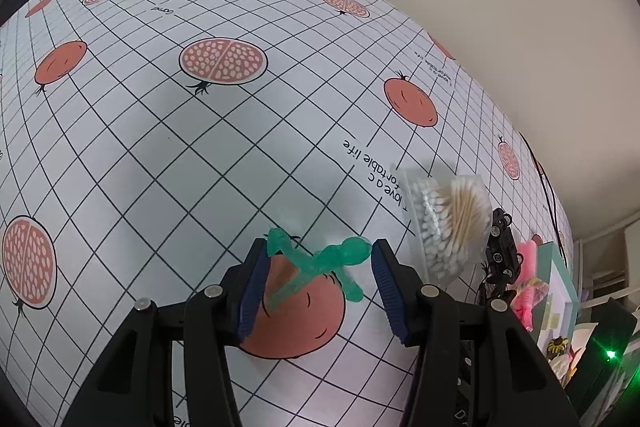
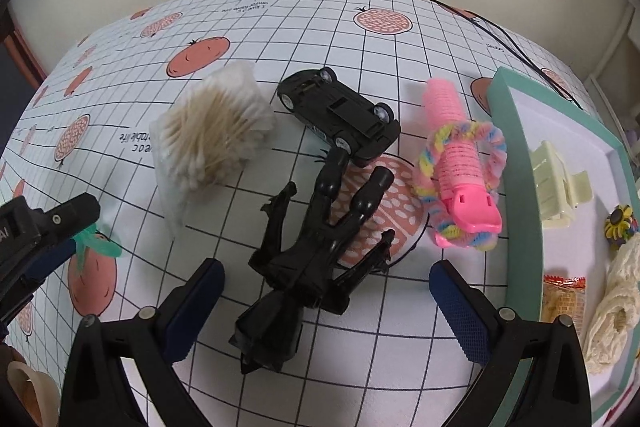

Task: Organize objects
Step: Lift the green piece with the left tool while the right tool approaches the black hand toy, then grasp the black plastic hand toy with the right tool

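Two grippers, left gripper [image 1: 318,259] jaws wide around green figure [image 1: 320,263], right gripper [image 2: 326,287] jaws wide over black toy [image 2: 308,259]

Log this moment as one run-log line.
left gripper: open around green figure | right gripper: open over black toy | tray: hair claw inside
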{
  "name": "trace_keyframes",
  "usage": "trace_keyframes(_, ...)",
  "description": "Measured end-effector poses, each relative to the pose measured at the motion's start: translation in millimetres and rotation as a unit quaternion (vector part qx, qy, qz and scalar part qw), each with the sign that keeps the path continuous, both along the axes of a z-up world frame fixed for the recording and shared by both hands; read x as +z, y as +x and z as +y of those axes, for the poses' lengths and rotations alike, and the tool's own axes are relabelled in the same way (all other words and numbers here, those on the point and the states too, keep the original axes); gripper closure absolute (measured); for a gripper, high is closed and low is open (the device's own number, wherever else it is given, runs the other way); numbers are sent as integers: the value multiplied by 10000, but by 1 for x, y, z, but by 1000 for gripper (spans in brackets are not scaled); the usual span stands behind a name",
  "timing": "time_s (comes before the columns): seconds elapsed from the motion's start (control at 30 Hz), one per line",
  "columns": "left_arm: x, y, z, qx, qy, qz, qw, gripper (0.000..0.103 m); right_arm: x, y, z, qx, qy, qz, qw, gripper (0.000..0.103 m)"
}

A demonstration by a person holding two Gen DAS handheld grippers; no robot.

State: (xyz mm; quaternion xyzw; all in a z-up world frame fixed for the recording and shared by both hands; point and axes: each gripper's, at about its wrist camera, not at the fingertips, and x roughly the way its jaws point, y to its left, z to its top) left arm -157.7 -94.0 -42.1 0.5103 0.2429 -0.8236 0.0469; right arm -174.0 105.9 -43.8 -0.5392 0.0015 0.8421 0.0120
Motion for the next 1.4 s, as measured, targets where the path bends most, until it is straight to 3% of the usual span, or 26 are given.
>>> trace_keyframes(0.5,1,-1,4,-100,-76,36,9999,48,1,2,-1,3,-3,29,10000,1)
trace_keyframes(0.7,1,-3,5,-150,-37,67,9999,40,6,3,-8,172,1,110,9998,15)
trace_keyframes(1.1,1,-7,16,-337,-505,103,9981,40,10,5,3,-15,-133,234,9996,39)
trace_keyframes(1.17,1,-7,17,-351,-580,97,9977,42,10,4,4,-40,-152,232,9996,39)
trace_keyframes(1.27,1,-8,17,-374,-762,71,9964,53,10,5,4,-47,-158,233,9996,40)
trace_keyframes(1.4,1,-8,16,-414,-682,117,9967,56,10,5,5,-55,-214,239,9995,40)
